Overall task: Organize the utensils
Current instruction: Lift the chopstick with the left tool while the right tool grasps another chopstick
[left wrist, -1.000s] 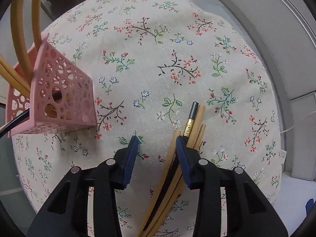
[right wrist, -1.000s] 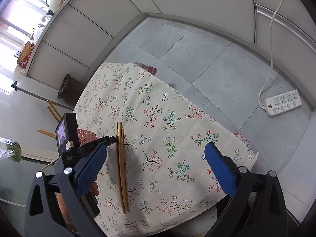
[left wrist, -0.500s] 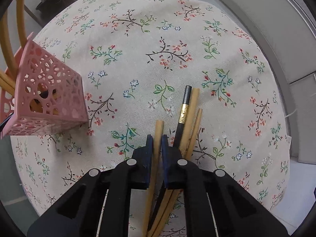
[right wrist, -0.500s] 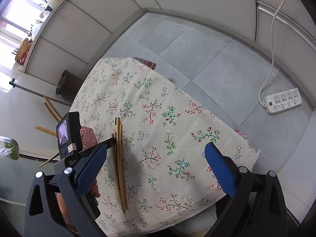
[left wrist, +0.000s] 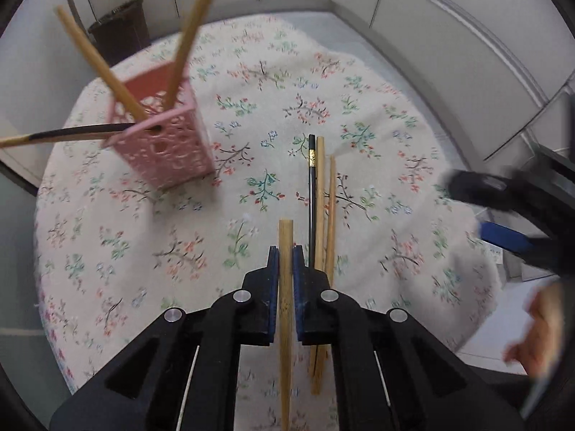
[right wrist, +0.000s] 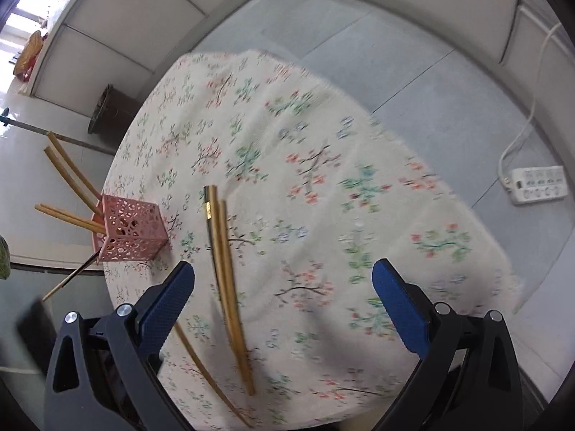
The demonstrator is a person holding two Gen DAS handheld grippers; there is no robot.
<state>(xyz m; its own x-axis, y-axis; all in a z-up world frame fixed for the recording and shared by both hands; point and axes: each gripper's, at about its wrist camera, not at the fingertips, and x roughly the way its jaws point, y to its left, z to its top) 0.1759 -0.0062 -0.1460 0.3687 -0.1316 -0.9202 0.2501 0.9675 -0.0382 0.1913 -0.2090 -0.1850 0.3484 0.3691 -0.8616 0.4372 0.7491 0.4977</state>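
Beside chopsticks, pink holder

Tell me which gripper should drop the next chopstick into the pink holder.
Left. The left gripper is already shut on a wooden chopstick, and the pink holder sits ahead to its left. The right gripper hangs open, holding nothing.

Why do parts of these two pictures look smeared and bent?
Left wrist view: the pink lattice holder and the right gripper are motion-blurred, while the left gripper is sharp. Right wrist view: the floral tablecloth smears; the fisheye lens curves the walls.
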